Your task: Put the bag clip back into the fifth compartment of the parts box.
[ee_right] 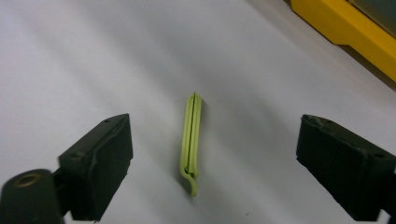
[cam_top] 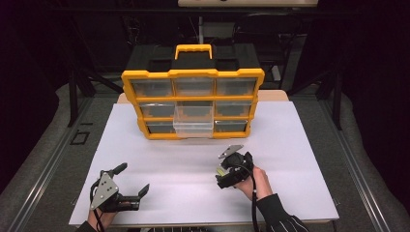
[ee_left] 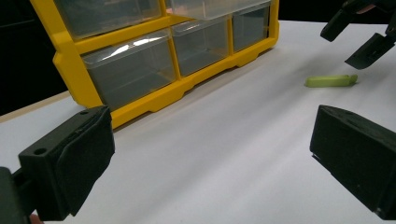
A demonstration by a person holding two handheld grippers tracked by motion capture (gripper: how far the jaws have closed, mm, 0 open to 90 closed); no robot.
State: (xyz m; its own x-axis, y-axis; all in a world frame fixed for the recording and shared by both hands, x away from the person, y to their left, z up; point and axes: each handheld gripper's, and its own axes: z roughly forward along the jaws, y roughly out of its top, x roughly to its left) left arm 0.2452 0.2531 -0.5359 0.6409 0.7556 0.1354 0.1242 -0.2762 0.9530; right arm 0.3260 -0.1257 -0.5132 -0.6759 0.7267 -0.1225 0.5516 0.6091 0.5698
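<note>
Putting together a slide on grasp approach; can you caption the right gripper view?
Open right hand-held gripper poised over a slim green clip lying on the white table.

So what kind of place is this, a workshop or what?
Probably a lab recording setup, not a workshop: a white table ringed by dark curtains, a yellow drawer organizer, and one small green clip laid out.
</note>
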